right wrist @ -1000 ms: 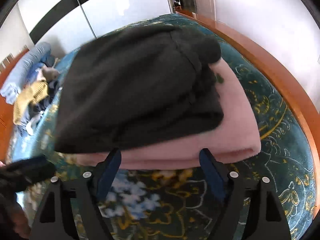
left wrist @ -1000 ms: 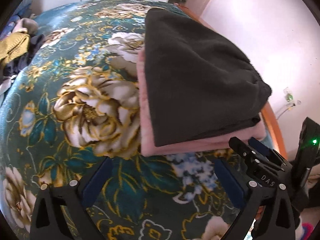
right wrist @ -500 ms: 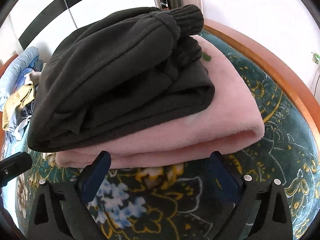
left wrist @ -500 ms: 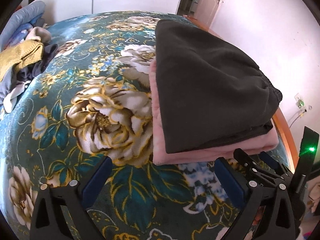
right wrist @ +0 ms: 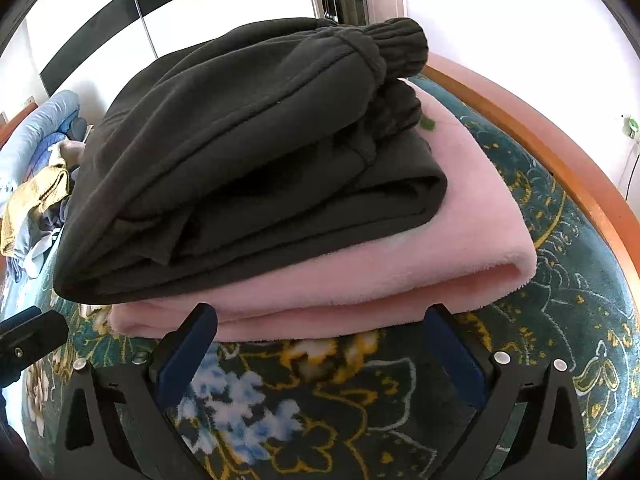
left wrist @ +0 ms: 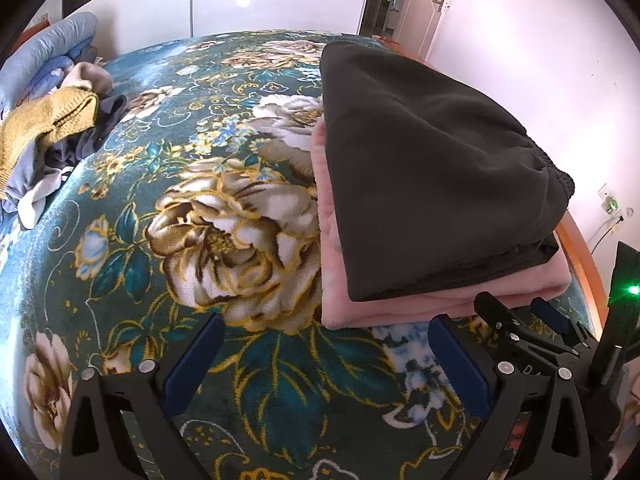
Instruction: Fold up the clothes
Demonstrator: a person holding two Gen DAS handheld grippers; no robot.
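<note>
The dark folded garment (right wrist: 248, 152) is lying flat on top of the pink folded blanket (right wrist: 460, 248), just past your right gripper (right wrist: 320, 344), its long side running across you. Your left gripper (left wrist: 324, 356) is sitting farther off. Both are gaping wide, holding nothing. More clothes (left wrist: 52, 128) are waiting far behind the pink blanket.
</note>
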